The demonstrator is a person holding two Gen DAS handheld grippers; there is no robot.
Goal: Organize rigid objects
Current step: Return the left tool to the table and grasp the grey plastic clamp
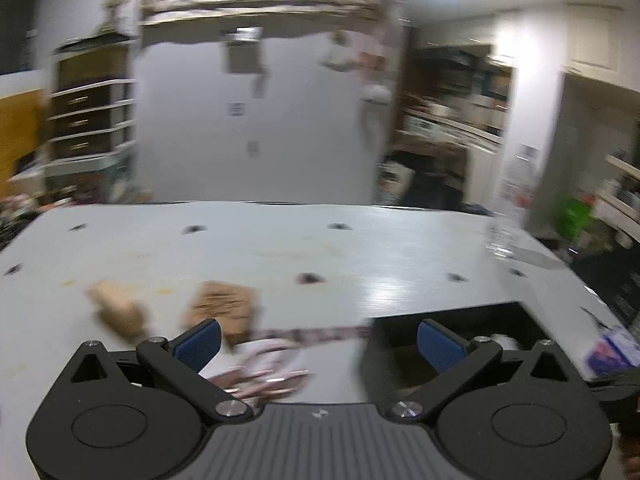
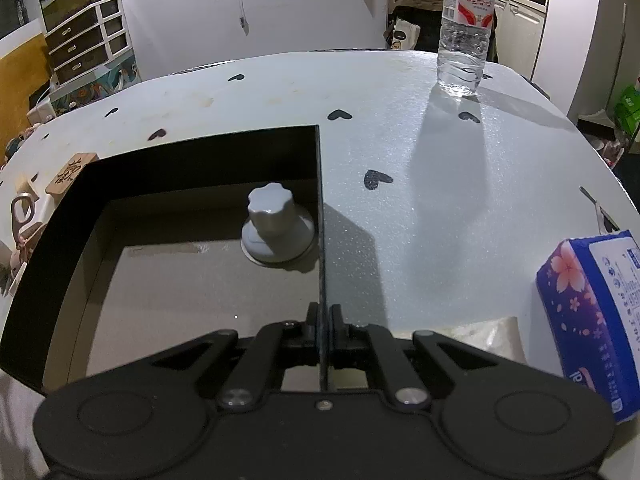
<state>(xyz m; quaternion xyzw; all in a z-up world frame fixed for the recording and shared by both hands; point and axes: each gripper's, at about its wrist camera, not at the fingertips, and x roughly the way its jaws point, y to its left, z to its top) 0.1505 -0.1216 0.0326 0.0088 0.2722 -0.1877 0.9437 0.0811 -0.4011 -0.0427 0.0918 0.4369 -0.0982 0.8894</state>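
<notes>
Motion blur covers the left wrist view. The left gripper (image 1: 318,340) stands with its blue-padded fingers (image 1: 200,342) spread wide, and nothing lies between them. Beyond the fingers is the pale grey table (image 1: 280,240) dotted with small dark heart marks. On it, left of the black open box (image 1: 452,320), lie two tan wooden blocks: one plain (image 1: 118,312), one with dark printing (image 1: 224,306). A pinkish item (image 1: 264,364), too smeared to identify, sits just below the printed block. Only the box's far corner shows, at the right, behind the right-hand finger. A clear plastic water bottle (image 1: 500,236) stands near the table's far right edge, well apart from the box.

The right wrist view is sharp. The right gripper (image 2: 323,320) is clamped tight on the thin right wall of the black open box (image 2: 160,168), one finger inside and one outside. Inside the box, in its far right corner and close against that wall, rests a grey knob on a round flanged base (image 2: 276,224). Left of the box, the printed wooden block (image 2: 72,172) and pink scissor handles (image 2: 22,216) lie on the table (image 2: 420,140). The water bottle (image 2: 466,28) stands upright far beyond the box, to its right. A blue tissue pack with pink blossoms (image 2: 592,312) lies near the table's right edge.
</notes>
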